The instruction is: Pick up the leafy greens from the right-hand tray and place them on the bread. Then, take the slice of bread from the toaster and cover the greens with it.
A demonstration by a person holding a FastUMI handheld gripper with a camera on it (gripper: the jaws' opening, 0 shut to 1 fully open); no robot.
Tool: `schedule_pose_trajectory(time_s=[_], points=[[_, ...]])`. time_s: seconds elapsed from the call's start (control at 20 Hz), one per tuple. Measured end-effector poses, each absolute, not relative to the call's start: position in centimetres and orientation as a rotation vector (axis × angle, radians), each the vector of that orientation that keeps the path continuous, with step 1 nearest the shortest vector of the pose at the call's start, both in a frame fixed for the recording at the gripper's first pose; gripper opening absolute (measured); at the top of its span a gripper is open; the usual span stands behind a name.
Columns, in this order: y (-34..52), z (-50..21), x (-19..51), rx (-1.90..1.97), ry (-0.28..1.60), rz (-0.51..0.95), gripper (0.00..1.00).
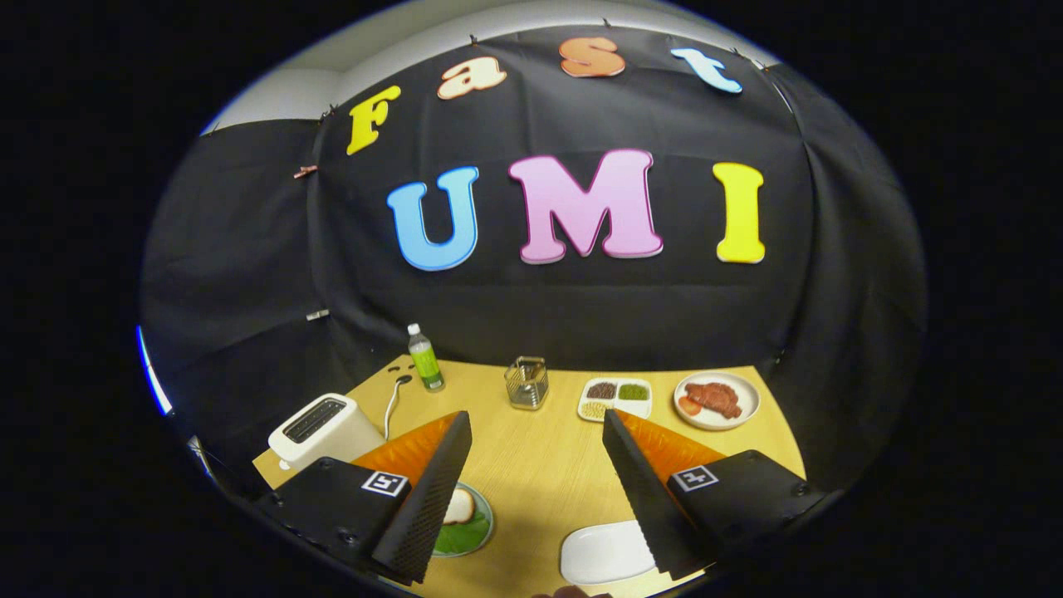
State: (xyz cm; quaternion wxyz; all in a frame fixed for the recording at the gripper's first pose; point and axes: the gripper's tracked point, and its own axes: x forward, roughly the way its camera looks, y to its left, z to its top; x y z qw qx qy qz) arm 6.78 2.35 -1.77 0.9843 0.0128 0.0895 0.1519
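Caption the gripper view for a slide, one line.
Open tongs above the wooden table; bread slice on greens on a plate, empty white tray, toaster beyond.

My tool [536, 465] hangs with its fingers spread wide, and the left finger [428, 498] covers part of the small plate [483, 531] at lower left of the frame, so I see only a piece of bread [459, 505] and some greens [457, 538] there. The right finger [644, 498] hides one side of the white tray [600, 552] at bottom centre. I cannot see down into the toaster's [320, 428] slots. The food in the divided dish [615, 397] is too small to name.
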Motion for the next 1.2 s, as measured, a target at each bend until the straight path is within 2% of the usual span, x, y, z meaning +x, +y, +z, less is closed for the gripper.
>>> schedule_pose_trajectory(time_s=[0.25,0.5,1.2], points=[[-1.4,3.2,2.8,-0.055,0.016,0.169,0.99],[-2.2,3.3,-1.3,-0.117,-0.035,0.07,0.98],[1.3,-1.1,-5.9,-0.08,0.077,0.074,0.97]])
